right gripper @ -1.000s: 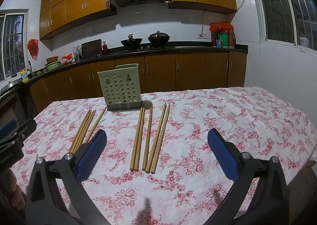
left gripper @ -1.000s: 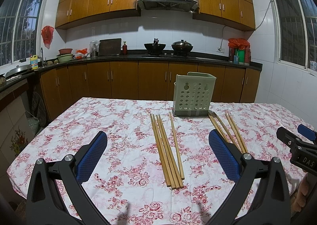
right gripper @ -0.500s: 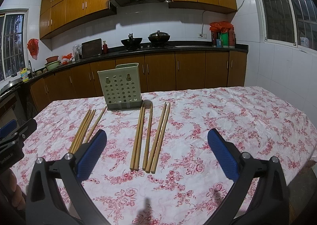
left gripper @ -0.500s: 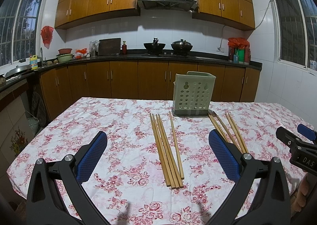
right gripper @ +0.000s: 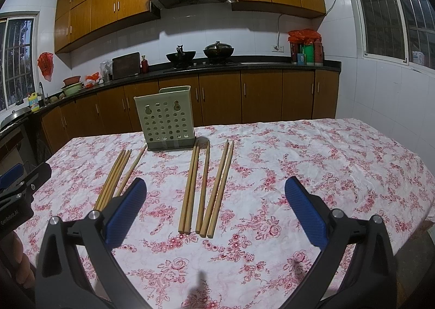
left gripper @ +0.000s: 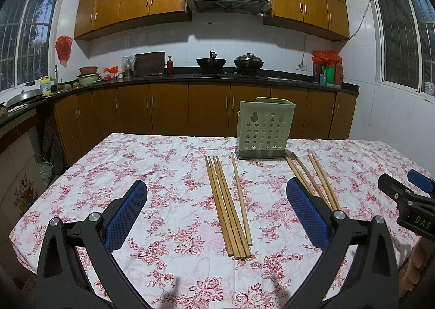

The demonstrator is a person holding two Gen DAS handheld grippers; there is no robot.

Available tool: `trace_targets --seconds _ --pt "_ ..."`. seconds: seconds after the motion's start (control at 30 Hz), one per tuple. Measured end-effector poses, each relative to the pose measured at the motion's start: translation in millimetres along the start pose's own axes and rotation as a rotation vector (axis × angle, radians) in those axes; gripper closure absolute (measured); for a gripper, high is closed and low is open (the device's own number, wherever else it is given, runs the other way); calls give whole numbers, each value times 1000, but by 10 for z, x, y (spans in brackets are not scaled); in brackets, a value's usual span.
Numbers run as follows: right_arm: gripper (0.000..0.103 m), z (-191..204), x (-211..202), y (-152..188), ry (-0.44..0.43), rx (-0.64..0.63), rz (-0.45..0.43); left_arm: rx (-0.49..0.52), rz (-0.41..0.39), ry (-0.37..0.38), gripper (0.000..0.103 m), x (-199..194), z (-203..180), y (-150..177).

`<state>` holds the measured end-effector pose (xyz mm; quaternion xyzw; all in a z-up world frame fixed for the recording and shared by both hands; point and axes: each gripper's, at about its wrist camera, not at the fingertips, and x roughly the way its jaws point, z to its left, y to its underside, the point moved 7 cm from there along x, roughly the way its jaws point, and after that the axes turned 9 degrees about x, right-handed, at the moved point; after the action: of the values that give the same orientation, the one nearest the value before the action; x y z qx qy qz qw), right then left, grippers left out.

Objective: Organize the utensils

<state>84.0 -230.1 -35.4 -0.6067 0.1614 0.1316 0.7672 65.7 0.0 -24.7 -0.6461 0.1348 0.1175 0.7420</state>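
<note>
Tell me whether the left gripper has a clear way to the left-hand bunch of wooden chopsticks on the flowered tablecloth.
Probably yes. The left gripper is open and empty, and the left-hand bunch of wooden chopsticks lies flat between its fingers' line of sight. Only bare flowered tablecloth lies between; the green perforated holder stands behind.

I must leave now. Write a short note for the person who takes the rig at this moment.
Left tongs: open, empty, above the tablecloth.
Right tongs: open, empty.
Left chopstick bundle and right chopstick bundle lie flat in front of the green holder, which stands upright at the far edge.
Done: no chopstick shows above the holder's rim.
Left: pick up each bundle and put it in the holder.
</note>
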Motion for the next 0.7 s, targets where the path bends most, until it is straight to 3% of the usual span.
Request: trace_targets --seconds 0.7 --pt "4 -3 9 7 2 0 6 -1 10 -6 2 49 7 54"
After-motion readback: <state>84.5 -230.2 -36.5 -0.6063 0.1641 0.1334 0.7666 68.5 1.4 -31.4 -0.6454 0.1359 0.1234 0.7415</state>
